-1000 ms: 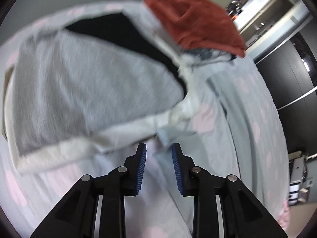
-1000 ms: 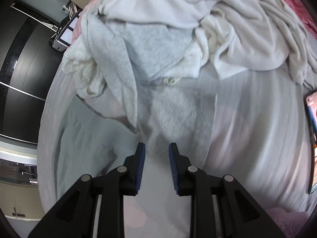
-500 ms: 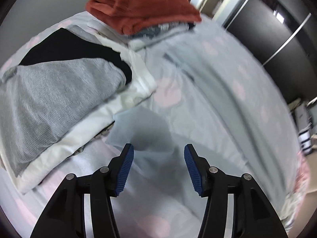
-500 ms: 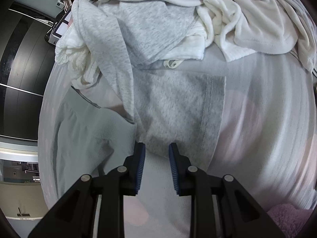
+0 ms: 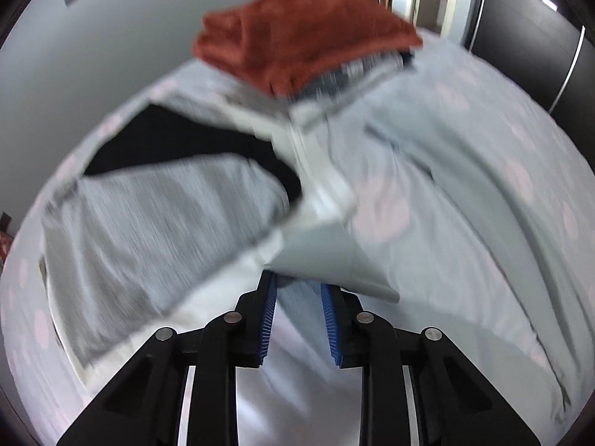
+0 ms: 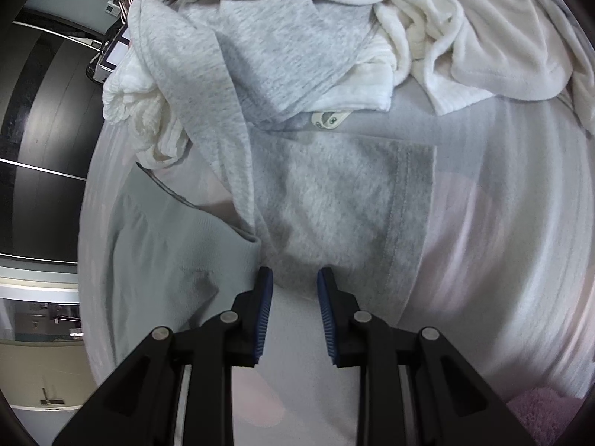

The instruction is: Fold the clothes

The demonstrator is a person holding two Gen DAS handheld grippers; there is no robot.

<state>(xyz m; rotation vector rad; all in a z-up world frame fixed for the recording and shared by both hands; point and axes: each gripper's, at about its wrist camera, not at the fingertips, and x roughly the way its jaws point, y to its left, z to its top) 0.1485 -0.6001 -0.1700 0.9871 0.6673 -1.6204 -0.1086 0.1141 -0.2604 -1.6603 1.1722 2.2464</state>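
Done so far: we judge part of the work finished. A rust-red folded garment [image 5: 305, 33] tops a small stack at the far edge of the bed [image 5: 483, 193], and a grey folded top [image 5: 160, 230] lies over black and white pieces just beside it.
In hand: a pale blue-grey garment [image 5: 327, 256] lies stretched along the bed. One corner sits between the jaws of our left gripper [image 5: 298, 290], which are closing; the blur keeps us from telling whether the pads press it yet.
Right side: our right gripper [image 6: 294, 278] hovers with jaws opening, nothing pinched between them, over the hem of a fleecy grey garment [image 6: 334, 200].
Left to do: a loose heap of white and cream clothes [image 6: 465, 37] and a grey marl sweatshirt [image 6: 267, 44] lies unfolded, so we judge much remains.
Surface: a bed with a pale sheet dotted with faint pink spots.
Room: a plain grey wall behind the stacks, dark glossy cupboard panels [image 6: 37, 141] alongside, and a lit doorway beyond.
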